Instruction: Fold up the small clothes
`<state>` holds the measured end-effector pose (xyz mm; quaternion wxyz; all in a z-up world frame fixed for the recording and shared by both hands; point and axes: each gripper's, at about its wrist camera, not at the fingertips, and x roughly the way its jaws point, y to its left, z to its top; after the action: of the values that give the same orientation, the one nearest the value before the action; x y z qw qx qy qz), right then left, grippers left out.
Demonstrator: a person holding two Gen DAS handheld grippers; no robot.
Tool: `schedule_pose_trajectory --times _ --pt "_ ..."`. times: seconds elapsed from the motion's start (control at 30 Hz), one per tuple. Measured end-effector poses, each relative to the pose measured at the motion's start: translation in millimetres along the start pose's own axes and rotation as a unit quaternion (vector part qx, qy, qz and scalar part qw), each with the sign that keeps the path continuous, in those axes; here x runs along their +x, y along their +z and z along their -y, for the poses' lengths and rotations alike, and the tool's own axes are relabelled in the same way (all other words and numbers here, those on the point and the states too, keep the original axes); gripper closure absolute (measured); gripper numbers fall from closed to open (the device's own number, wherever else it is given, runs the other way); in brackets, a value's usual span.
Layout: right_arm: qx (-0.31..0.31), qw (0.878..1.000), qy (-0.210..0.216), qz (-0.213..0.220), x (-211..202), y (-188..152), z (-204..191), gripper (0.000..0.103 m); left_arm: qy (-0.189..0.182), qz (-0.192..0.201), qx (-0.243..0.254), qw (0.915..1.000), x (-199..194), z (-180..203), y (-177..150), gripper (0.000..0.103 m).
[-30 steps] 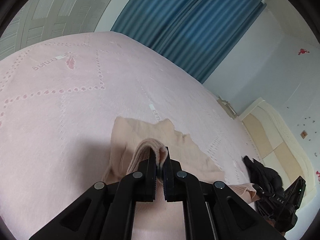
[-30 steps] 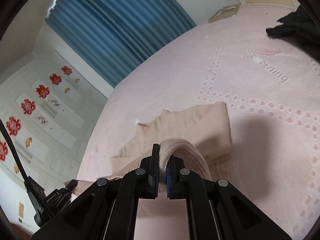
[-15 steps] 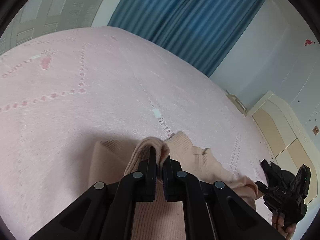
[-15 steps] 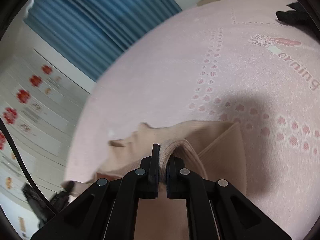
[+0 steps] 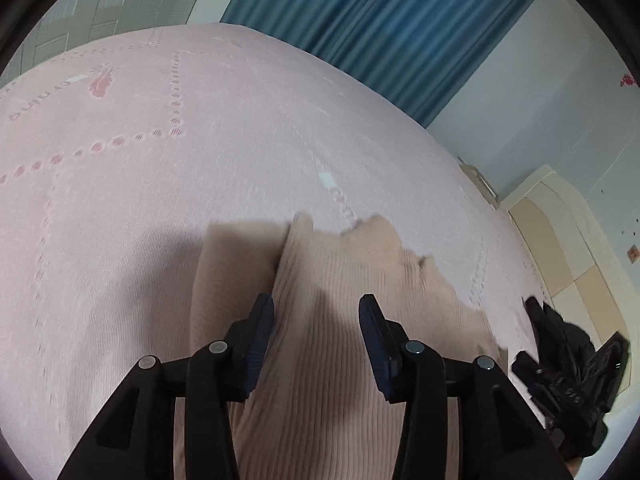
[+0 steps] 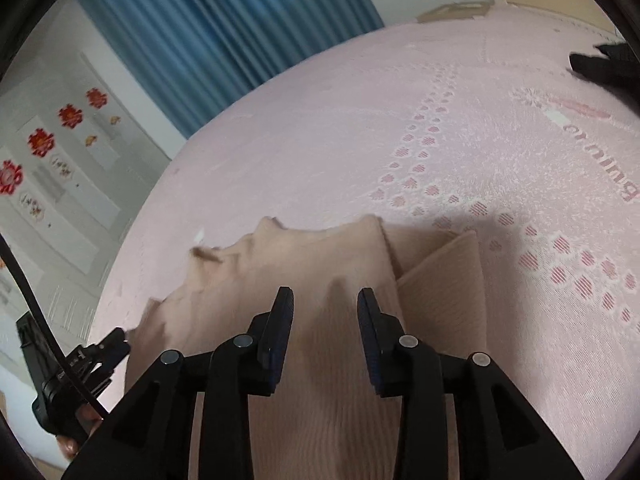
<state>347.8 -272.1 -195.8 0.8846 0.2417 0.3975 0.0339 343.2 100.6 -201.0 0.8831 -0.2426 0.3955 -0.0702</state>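
Note:
A beige ribbed knit garment (image 5: 340,276) lies folded over on the pink bedspread (image 5: 160,200). It also shows in the right wrist view (image 6: 320,264), with a lower layer sticking out at the right (image 6: 448,280). My left gripper (image 5: 316,312) is open and empty just above the folded cloth. My right gripper (image 6: 325,307) is open and empty above the same garment. The right gripper also shows at the far right of the left wrist view (image 5: 576,376), and the left gripper at the lower left of the right wrist view (image 6: 80,368).
A black garment (image 6: 604,64) lies on the bed at the far right. Blue curtains (image 5: 380,20) hang behind the bed. A beige headboard (image 5: 572,240) stands at the right, and a wardrobe with red flower stickers (image 6: 48,140) at the left.
Both grippers were shut on the garment's edge and carried it forward. Both have now opened and let go, and the cloth lies folded flat on the bed.

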Motion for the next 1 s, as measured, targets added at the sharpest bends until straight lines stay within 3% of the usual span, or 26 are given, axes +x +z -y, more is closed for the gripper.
schedule_pose_trajectory --times 0.1,0.23,0.37,0.47,0.7,0.8,1.0 --pt "-0.019 1.0 0.01 0.007 -29.3 -26.3 -2.8 0.069 0.002 -0.002 0.008 1.0 -20.6 0.9 -24.6 0.06" --pt "-0.045 0.999 0.017 0.014 -63.6 -66.2 -4.5 0.06 -0.014 0.006 -0.001 0.9999 -61.8 -9.9 -63.2 0.057" --pt "-0.055 0.998 0.003 -0.013 -78.9 -100.6 -1.6 0.058 -0.026 0.007 -0.013 0.9995 -93.7 -22.3 -100.2 0.05" --pt "-0.033 0.998 0.014 -0.042 -79.4 -119.1 6.4 0.057 -0.01 -0.006 -0.019 0.9997 -98.6 -30.5 -122.5 0.05" --pt "0.018 0.996 0.026 -0.078 -59.7 -117.5 22.3 0.048 -0.036 -0.056 -0.055 0.9963 -68.9 -46.2 -125.4 0.05" --pt "0.047 0.995 0.028 -0.087 -46.7 -113.0 30.1 0.046 -0.069 -0.046 -0.083 0.9931 -57.0 -50.7 -117.3 0.049" --pt "0.083 0.993 0.041 -0.078 -32.8 -97.2 42.1 0.044 -0.088 -0.048 -0.095 0.9905 -36.7 -49.3 -106.9 0.049"
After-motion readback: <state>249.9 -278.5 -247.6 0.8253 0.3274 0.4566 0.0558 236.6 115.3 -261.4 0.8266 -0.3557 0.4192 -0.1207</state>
